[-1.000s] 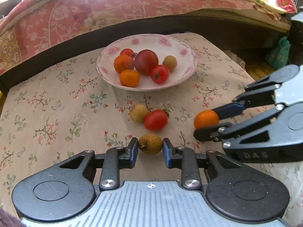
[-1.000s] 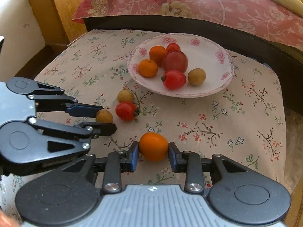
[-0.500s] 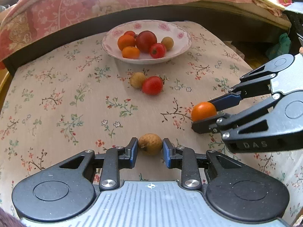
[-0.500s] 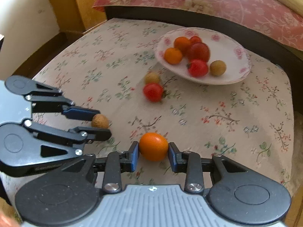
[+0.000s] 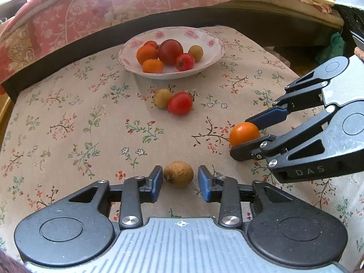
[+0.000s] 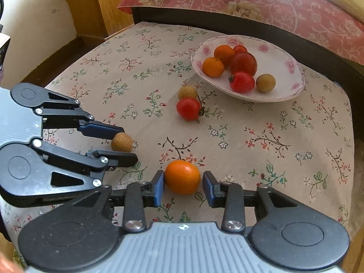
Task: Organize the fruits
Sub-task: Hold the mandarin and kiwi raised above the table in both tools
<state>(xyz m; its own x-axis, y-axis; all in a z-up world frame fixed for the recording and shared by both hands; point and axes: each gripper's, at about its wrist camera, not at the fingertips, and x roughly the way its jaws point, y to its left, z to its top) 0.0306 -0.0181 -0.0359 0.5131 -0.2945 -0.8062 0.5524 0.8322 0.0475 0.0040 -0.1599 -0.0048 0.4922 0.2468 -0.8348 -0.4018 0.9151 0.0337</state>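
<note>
My left gripper [image 5: 178, 180] is open around a brown longan [image 5: 178, 174] that lies on the floral cloth, with small gaps on both sides. My right gripper [image 6: 183, 185] is open around an orange [image 6: 182, 177] resting on the cloth. Each gripper shows in the other's view: the right gripper [image 5: 252, 136] beside the orange [image 5: 243, 133], the left gripper [image 6: 124, 142] beside the longan [image 6: 121, 142]. A floral plate [image 5: 211, 45] at the back holds several tomatoes, oranges and a longan. A loose tomato [image 5: 180, 103] and a second longan [image 5: 162, 98] lie in front of it.
The floral tablecloth [image 5: 68, 125] covers a small table that drops off at the left and right edges. A dark bed frame [image 5: 91, 31] with a pink quilt [image 5: 79, 11] runs behind the plate. A wooden cabinet [image 6: 91, 6] stands at the far left.
Both grippers carried their fruit back from the plate toward the near side of the table and lowered it. Both jaws have now opened, and the longan and orange rest on the cloth.
</note>
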